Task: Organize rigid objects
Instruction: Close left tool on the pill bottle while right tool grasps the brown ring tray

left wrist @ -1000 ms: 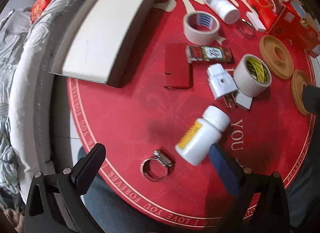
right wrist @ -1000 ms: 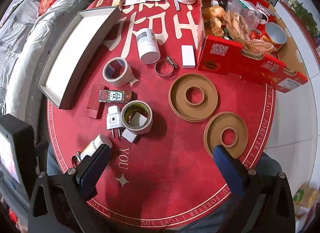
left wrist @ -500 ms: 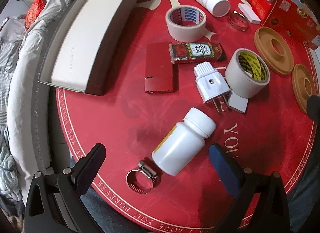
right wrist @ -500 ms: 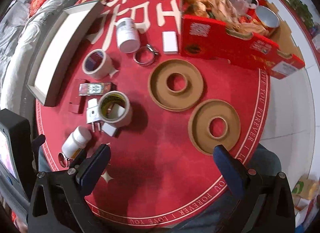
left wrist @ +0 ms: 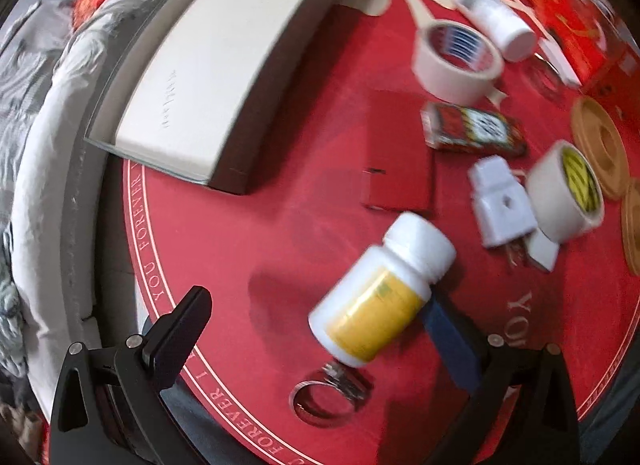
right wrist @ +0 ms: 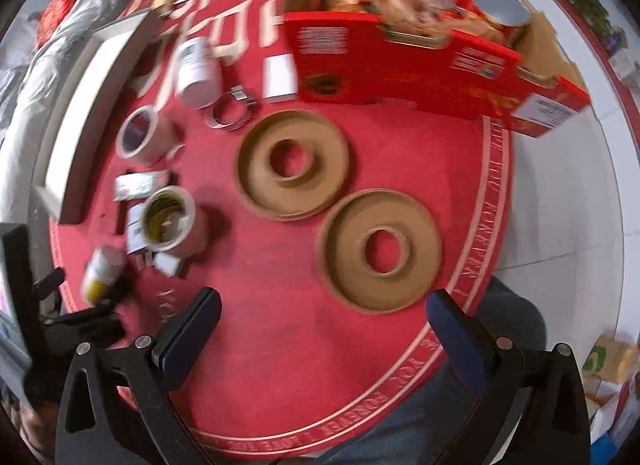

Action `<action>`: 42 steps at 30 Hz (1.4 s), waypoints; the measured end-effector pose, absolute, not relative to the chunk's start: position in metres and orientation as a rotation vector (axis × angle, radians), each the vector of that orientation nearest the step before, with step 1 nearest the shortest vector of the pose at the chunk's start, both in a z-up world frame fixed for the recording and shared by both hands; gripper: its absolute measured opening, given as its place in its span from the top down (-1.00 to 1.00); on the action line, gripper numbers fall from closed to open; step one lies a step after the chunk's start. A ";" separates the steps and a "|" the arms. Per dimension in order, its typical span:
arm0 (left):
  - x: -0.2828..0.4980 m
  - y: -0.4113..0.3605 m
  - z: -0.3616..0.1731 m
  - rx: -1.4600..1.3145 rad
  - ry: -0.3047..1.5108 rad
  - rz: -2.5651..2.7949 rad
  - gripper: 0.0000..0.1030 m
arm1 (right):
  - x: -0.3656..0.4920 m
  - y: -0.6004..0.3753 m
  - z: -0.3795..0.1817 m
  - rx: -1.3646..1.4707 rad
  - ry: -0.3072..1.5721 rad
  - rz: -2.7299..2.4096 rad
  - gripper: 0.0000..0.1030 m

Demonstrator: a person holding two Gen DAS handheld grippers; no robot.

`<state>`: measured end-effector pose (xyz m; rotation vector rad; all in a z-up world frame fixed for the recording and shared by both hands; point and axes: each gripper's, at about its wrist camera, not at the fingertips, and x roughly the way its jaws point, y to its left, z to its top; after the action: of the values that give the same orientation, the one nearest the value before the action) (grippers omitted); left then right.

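Note:
A white pill bottle with a yellow label (left wrist: 380, 289) lies on its side on the red round table (left wrist: 248, 249), right against my left gripper's right finger. My left gripper (left wrist: 320, 329) is open, the bottle between its fingers but nearer the right one. A metal hose clamp (left wrist: 328, 397) lies just below the bottle. The bottle also shows in the right wrist view (right wrist: 100, 273). My right gripper (right wrist: 324, 329) is open and empty above bare red cloth, near two brown rings (right wrist: 294, 163) (right wrist: 382, 251).
An open grey-white box (left wrist: 216, 65) lies at the left. Two tape rolls (left wrist: 456, 61) (left wrist: 566, 191), a white plug (left wrist: 500, 201), a red card (left wrist: 400, 153), a packet (left wrist: 472, 133), a second bottle (left wrist: 496, 21) and a red carton (right wrist: 420, 61) crowd the far side.
My left gripper has moved forward and right, so the pill bottle now sits between its fingers against the right one. The right gripper has shifted left, toward the two brown rings.

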<state>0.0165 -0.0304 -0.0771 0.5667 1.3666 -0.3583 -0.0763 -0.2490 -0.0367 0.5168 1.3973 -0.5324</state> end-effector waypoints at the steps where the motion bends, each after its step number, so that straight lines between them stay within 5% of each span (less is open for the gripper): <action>1: 0.020 -0.029 -0.077 0.562 1.373 -0.355 -1.00 | -0.080 -0.255 -0.038 0.523 1.400 -0.551 -1.00; 21: 0.037 -0.031 -0.092 0.358 1.489 -0.405 -1.00 | -0.049 -0.281 -0.102 0.490 1.438 -0.503 -1.00; 37: 0.085 -0.044 -0.098 0.322 1.491 -0.362 -0.99 | -0.087 -0.249 -0.088 0.443 1.328 -0.529 -1.00; 39: 0.086 -0.046 -0.094 0.320 1.473 -0.361 -0.88 | -0.087 -0.249 -0.088 0.444 1.330 -0.528 -1.00; 42: 0.089 -0.048 -0.081 0.307 1.413 -0.366 -0.29 | -0.081 -0.261 -0.096 0.459 1.348 -0.521 -1.00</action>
<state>0.0895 -0.0478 -0.0812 0.3069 1.4125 -0.3655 -0.0812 -0.2611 -0.0965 0.4592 1.3478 -0.5209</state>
